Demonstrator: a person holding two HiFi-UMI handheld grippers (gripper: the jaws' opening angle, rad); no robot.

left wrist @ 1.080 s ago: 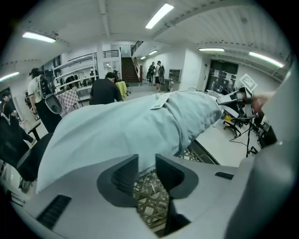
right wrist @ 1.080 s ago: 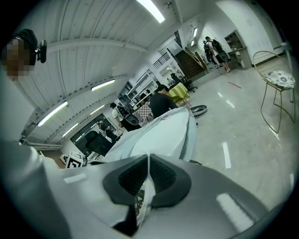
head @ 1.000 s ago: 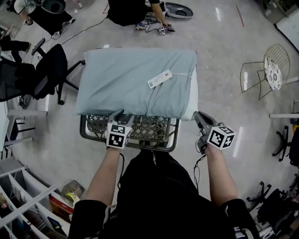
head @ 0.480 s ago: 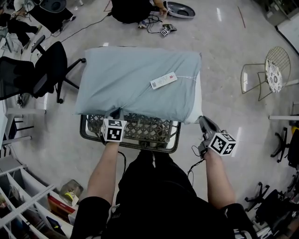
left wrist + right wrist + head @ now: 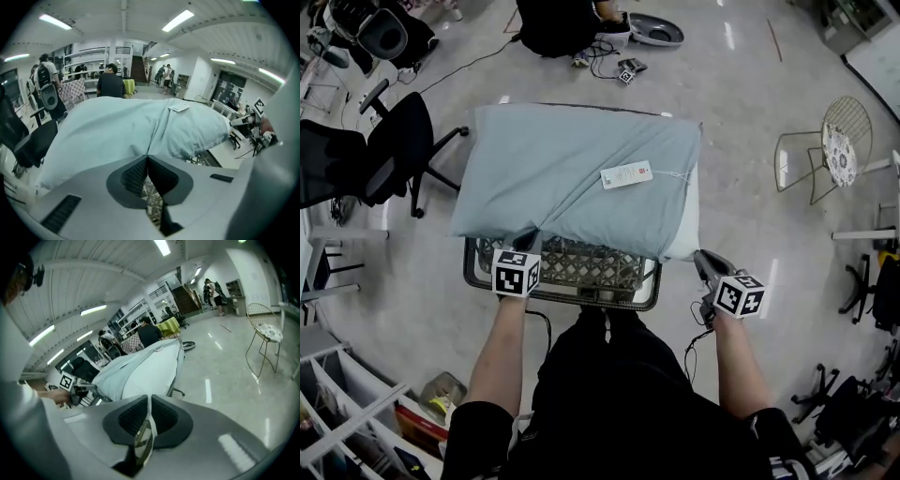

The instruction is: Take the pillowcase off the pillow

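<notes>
A pillow in a pale blue-grey pillowcase (image 5: pixel 562 169) lies across a wire basket (image 5: pixel 581 277). The white pillow (image 5: pixel 687 211) shows bare along the case's right side. A white tag (image 5: pixel 626 175) on a string lies on top. My left gripper (image 5: pixel 530 241) is at the case's near left edge, shut on a pinch of the pillowcase (image 5: pixel 117 126); a fold runs up from the left gripper (image 5: pixel 147 157). At the pillow's near right corner my right gripper (image 5: pixel 701 256) is shut, and in its own view the right gripper (image 5: pixel 149 401) has a thin white strip of fabric between its pads.
A black office chair (image 5: pixel 394 141) stands left of the basket. A wire chair (image 5: pixel 830 150) is at the right. A person in black (image 5: pixel 567 23) sits on the floor beyond the pillow, with cables and a marker cube nearby. Shelving (image 5: pixel 347 412) is at lower left.
The left gripper's jaws, open at the pillowcase's near edge a second ago, have shut on the fabric, and the gripper has shifted left. The right gripper has moved only a little.
</notes>
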